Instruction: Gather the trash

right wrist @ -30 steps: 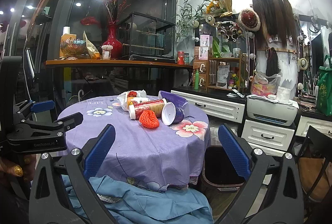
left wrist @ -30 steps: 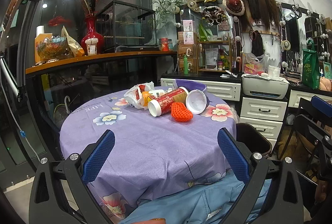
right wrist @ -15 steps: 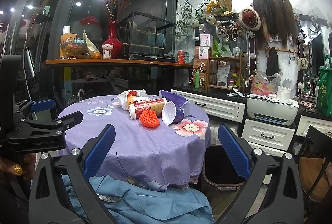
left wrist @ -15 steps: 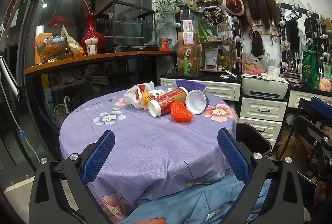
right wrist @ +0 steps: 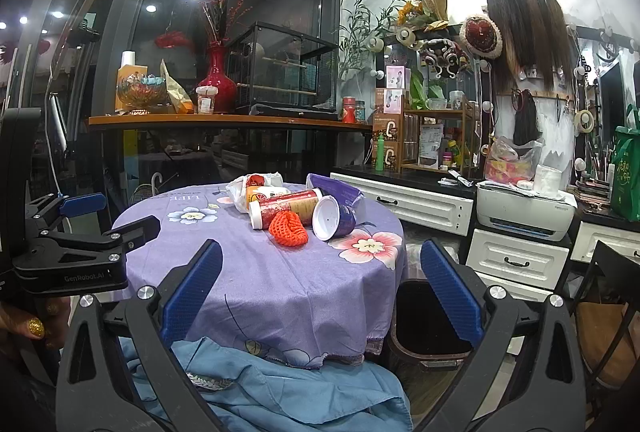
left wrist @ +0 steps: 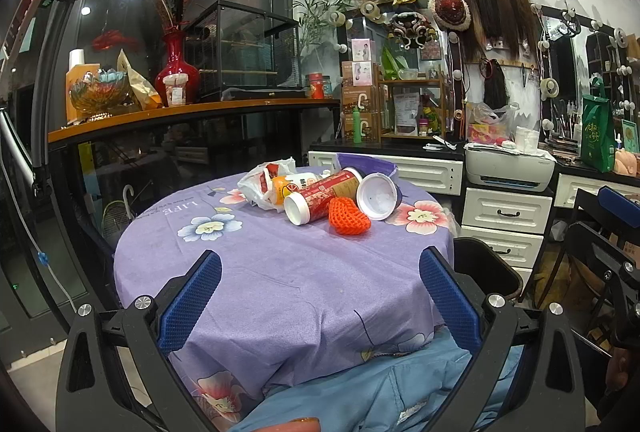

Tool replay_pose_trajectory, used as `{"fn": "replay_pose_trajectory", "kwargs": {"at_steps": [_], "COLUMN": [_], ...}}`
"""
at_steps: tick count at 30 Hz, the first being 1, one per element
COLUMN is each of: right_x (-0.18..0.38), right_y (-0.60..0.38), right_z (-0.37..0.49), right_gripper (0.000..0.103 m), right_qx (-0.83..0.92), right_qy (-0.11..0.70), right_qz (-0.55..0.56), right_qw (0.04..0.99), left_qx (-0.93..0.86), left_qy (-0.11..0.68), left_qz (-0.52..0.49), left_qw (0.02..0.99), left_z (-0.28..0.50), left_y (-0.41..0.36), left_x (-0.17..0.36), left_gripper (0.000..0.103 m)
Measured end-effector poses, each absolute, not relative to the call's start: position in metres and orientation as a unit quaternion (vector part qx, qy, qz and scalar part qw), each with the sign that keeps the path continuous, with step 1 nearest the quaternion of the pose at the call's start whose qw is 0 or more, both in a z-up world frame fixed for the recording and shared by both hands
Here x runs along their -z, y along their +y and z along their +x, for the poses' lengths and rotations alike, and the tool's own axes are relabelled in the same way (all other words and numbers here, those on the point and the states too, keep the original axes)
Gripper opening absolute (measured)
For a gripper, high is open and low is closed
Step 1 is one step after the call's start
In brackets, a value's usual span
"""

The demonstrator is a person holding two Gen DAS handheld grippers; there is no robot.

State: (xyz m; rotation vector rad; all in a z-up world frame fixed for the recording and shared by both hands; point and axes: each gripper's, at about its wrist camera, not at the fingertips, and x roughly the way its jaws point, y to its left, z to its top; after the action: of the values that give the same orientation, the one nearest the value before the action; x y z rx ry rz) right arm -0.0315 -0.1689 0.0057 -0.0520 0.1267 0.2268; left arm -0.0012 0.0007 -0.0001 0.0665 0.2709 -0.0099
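Note:
A heap of trash lies at the far side of a round table with a purple flowered cloth [left wrist: 280, 272]: a red tube can [left wrist: 324, 193] on its side, an orange net [left wrist: 348, 218], a purple cup [left wrist: 378, 189] with a white inside, an orange bottle [left wrist: 288, 185] and a white plastic bag [left wrist: 260, 183]. The same heap shows in the right wrist view, with the can [right wrist: 286, 205], the net [right wrist: 288, 228] and the cup [right wrist: 334, 218]. My left gripper [left wrist: 320, 272] is open and empty, near the table's front. My right gripper [right wrist: 320, 264] is open and empty, further right. A dark bin [right wrist: 424, 320] stands beside the table.
White drawer cabinets [left wrist: 504, 211] with a printer [left wrist: 508, 167] stand at the right. A wooden shelf [left wrist: 180, 115] with a red vase [left wrist: 176, 71] runs behind the table. A blue cloth [right wrist: 280, 384] lies in front. A black chair [right wrist: 616, 296] stands at the right.

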Motion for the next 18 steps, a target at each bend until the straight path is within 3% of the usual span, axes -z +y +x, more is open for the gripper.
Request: {"fn": "replay_pose_trajectory", "kwargs": {"at_steps": [18], "right_x": [-0.0033], "right_y": [-0.1692], "right_z": [-0.0323], "right_gripper": [0.098], "right_qx": [-0.113], "right_qy": [0.064], "right_qz": [-0.026], "right_qw": [0.991], "left_qx": [0.005], "left_qy": [0.136], "left_qz": [0.033], "left_qw": [0.990], "left_z": [-0.0040], "left_y": [-0.0057], "left_x": [-0.0006], "left_gripper": [0.098]}}
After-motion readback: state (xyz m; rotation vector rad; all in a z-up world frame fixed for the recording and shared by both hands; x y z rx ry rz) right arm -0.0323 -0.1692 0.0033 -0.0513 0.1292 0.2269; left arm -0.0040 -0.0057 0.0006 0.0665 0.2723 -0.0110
